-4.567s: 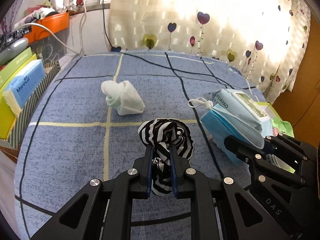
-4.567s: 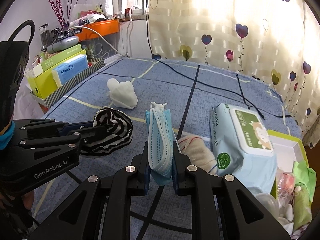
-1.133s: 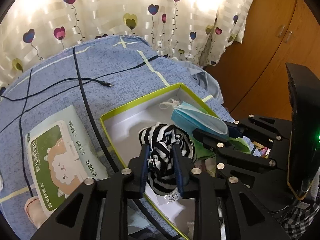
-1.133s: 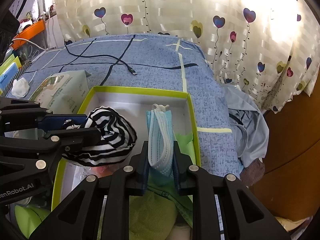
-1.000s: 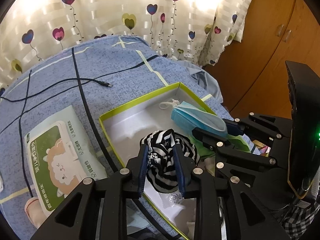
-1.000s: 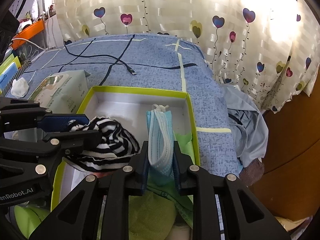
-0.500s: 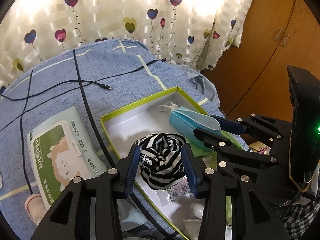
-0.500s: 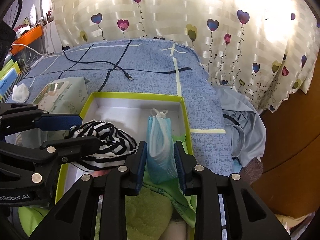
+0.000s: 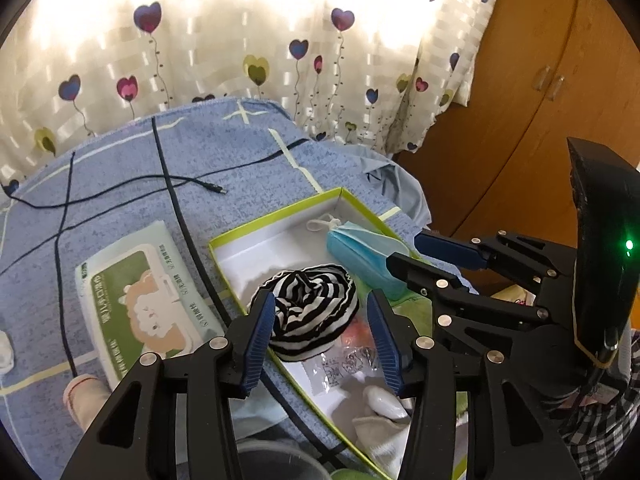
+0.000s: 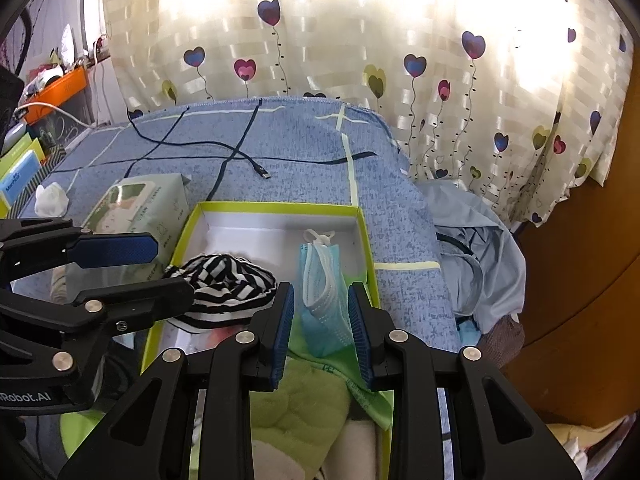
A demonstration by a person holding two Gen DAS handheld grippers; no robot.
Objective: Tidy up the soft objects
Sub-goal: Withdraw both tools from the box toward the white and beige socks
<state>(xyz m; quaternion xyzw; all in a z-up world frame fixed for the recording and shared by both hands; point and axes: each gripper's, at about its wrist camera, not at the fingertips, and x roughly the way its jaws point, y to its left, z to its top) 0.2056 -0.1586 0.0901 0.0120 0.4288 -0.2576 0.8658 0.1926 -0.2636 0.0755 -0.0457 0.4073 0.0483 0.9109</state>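
A black-and-white striped cloth (image 9: 312, 304) (image 10: 224, 284) lies bunched in the green-rimmed white box (image 9: 280, 216) (image 10: 276, 208). My left gripper (image 9: 322, 338) (image 10: 172, 268) hovers just above and around it. Its jaws are opening and the blue pads (image 9: 260, 336) stand off the cloth. A folded blue face mask (image 10: 320, 304) (image 9: 360, 252) leans on a green cloth (image 10: 296, 396) at the box's right side. My right gripper (image 10: 320, 332) (image 9: 404, 252) straddles the mask with a gap on both sides, so it is open.
A wet-wipes pack (image 9: 132, 292) (image 10: 144, 204) lies left of the box on the blue blanket. A black cable (image 9: 200, 186) crosses behind it. A white sock ball (image 10: 50, 200) sits far left. A grey-blue garment (image 10: 472, 248) hangs off the bed's right edge beside a wooden wardrobe (image 9: 520, 120).
Both grippers carried their items from the blanket over the box, then opened. The striped cloth and the mask now rest in the box, and both grippers have drawn back a little.
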